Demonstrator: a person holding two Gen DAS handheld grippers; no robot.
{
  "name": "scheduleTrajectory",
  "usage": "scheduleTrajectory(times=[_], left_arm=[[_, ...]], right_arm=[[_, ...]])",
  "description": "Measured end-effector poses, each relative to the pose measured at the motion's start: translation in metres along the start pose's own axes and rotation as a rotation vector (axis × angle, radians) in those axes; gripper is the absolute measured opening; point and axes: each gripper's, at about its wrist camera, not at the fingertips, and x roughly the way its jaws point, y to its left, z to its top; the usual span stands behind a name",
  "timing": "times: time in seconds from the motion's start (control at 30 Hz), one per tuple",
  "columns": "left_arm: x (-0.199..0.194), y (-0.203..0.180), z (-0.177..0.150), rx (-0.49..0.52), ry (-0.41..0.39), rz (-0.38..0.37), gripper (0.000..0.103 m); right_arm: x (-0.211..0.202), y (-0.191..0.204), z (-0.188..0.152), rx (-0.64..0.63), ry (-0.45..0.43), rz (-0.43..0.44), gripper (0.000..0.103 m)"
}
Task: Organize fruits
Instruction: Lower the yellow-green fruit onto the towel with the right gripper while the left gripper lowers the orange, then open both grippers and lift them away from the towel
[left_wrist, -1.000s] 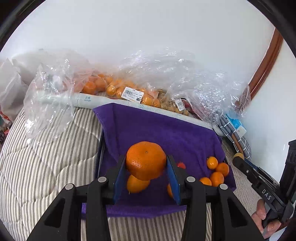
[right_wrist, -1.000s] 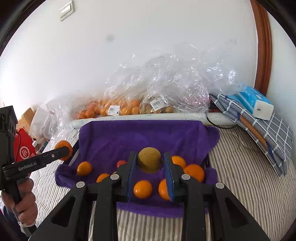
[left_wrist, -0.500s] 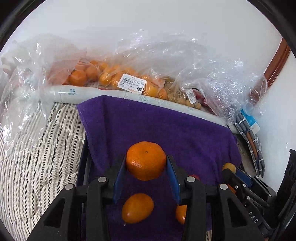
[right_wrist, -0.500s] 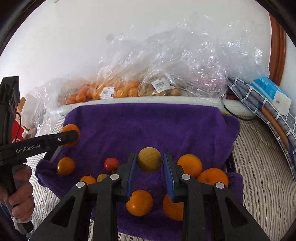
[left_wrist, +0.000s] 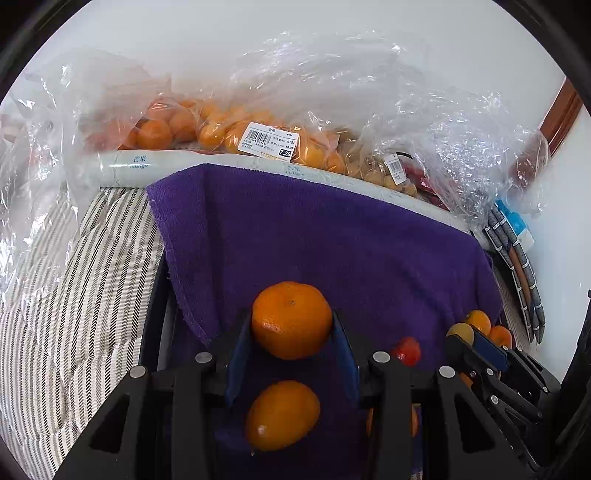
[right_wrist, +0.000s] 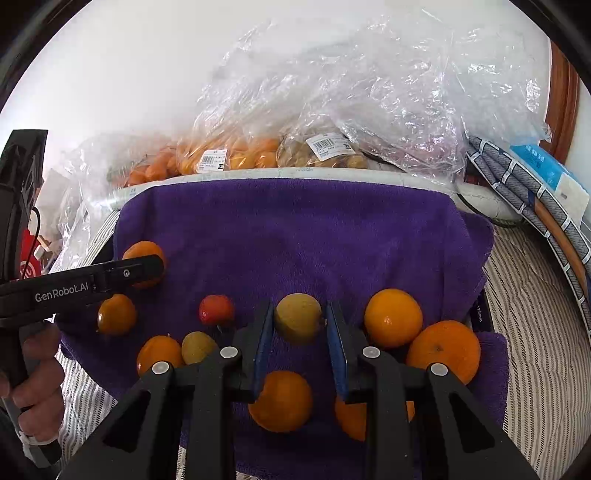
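My left gripper (left_wrist: 291, 325) is shut on a mandarin orange (left_wrist: 291, 319) and holds it above the near left part of the purple towel (left_wrist: 332, 251). It also shows in the right wrist view (right_wrist: 144, 266), at the towel's left edge. My right gripper (right_wrist: 299, 325) is shut on a small yellow-brown round fruit (right_wrist: 298, 318) above the towel's (right_wrist: 295, 236) near middle. Several oranges lie on the towel, with a small red fruit (right_wrist: 216, 309) and a second yellow-brown fruit (right_wrist: 197, 347).
Clear plastic bags of oranges (right_wrist: 229, 155) and brown fruits (right_wrist: 325, 153) lie behind the towel against the white wall. A rolled white mat (left_wrist: 147, 166) edges the towel's far side. Folded checked cloth and a blue pack (right_wrist: 546, 177) lie at the right on the striped bedding (right_wrist: 535, 332).
Both grippers have moved forward over the towel with their fruits still held. The bags and the wall have come closer in both views.
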Motion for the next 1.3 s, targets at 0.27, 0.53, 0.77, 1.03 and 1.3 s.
scheduleTrajectory(times=[0.27,0.53,0.77,1.03,1.3], left_arm=[[0.0,-0.002,-0.001,0.02,0.003,0.011,0.041],[-0.003,-0.007,-0.003,0.058,-0.022,0.04,0.045],[-0.018,-0.013,-0.003,0.109,-0.057,0.081,0.045],[-0.072,-0.03,-0.028,0.131,-0.113,0.072,0.048],[-0.146,-0.05,-0.077,0.165,-0.187,0.114,0.064]], right_arm=[[0.0,0.002,-0.001,-0.012,-0.008,0.002,0.029],[-0.003,0.003,-0.005,-0.034,-0.024,0.016,0.029],[-0.028,0.001,0.001,-0.025,-0.049,-0.014,0.037],[-0.098,0.003,-0.004,0.024,-0.104,-0.052,0.053],[-0.173,0.003,-0.038,0.091,-0.14,-0.073,0.054]])
